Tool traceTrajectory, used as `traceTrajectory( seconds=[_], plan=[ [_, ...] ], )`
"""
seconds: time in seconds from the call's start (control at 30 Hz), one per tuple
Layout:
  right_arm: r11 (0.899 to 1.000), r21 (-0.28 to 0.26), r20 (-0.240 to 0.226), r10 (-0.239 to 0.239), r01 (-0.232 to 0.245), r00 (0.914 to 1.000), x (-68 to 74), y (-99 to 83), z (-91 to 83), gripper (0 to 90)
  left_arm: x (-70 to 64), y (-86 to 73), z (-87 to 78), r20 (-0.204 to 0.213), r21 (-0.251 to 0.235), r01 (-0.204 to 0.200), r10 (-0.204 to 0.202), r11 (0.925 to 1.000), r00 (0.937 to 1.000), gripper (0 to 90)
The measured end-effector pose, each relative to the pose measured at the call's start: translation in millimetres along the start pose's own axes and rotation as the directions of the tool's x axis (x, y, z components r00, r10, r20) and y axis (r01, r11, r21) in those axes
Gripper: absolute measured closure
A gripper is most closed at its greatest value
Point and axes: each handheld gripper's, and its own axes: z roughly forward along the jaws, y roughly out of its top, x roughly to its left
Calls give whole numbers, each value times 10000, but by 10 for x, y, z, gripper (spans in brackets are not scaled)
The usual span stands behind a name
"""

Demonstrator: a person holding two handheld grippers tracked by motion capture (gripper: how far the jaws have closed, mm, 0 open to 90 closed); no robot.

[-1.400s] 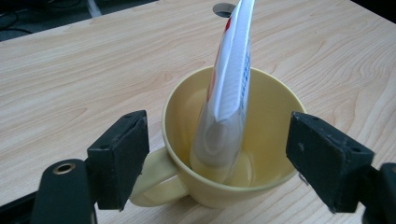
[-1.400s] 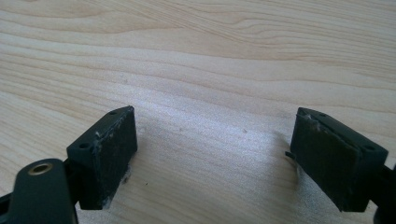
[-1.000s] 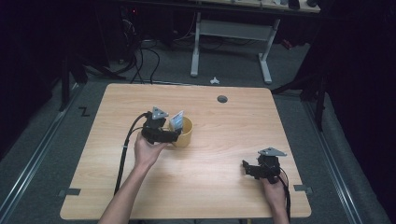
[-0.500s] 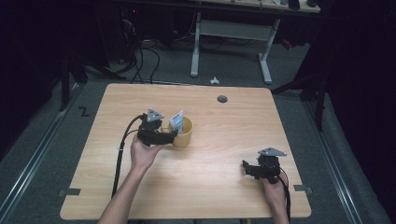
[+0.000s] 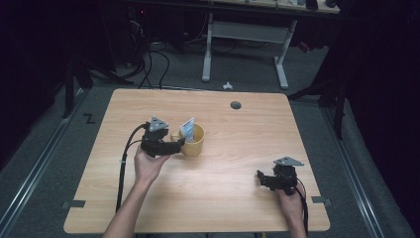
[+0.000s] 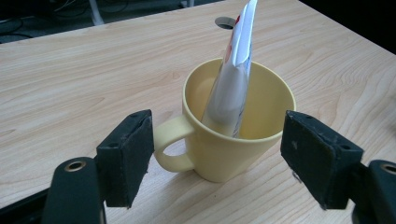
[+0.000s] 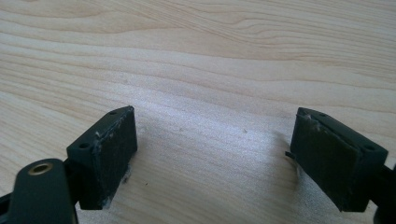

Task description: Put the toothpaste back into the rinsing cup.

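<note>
One yellow mug (image 6: 238,135) stands upright on the wooden counter (image 5: 228,198), left of the middle in the high view. One thing is in it: a silver sachet (image 6: 232,79) that leans against the far inner wall, its top sticking well above the rim. In the left gripper view the sachet's upper end is cut off by the frame edge, and the print on it, red and blue, is too narrow to read. Its lower end is hidden behind the mug's near wall, so whether the mug holds anything else cannot be told.

The left gripper (image 6: 219,154) has its jaws spread wide, one beside the mug's handle and the other beside the opposite wall, neither one touching the mug. In the high view the same left gripper (image 5: 171,147) sits just left of the mug, held by the person's left hand (image 5: 148,166).

The right gripper (image 7: 215,154) is also spread open over bare wood, gripping nothing. In the high view it rests low near the counter's right front corner, well apart from the mug.

A single round grey grommet (image 5: 236,105) is set into the far side of the counter.
</note>
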Motion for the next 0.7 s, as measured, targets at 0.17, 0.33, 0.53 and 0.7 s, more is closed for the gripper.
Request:
traceTrajectory(
  seconds=[0.17, 0.33, 0.53, 0.7],
  plan=[
    [10000, 0, 0, -2, 2, 10000, 0, 0, 0, 148, 5, -22, -18, -15, -2, 36, -36, 10000, 10000, 261],
    [10000, 0, 1, 0, 0, 10000, 0, 0, 0, 149, 13, -44, -48, 14, -7, 102, -102, 9999, 9999, 262],
    [10000, 0, 2, -3, 3, 10000, 0, 0, 0, 149, 2, -43, -96, 74, -132, 116, -115, 9998, 9999, 262],
    [10000, 0, 1, -3, 3, 10000, 0, 0, 0, 149, -8, -46, -125, 71, -140, 124, -123, 9998, 9999, 262]
  ],
)
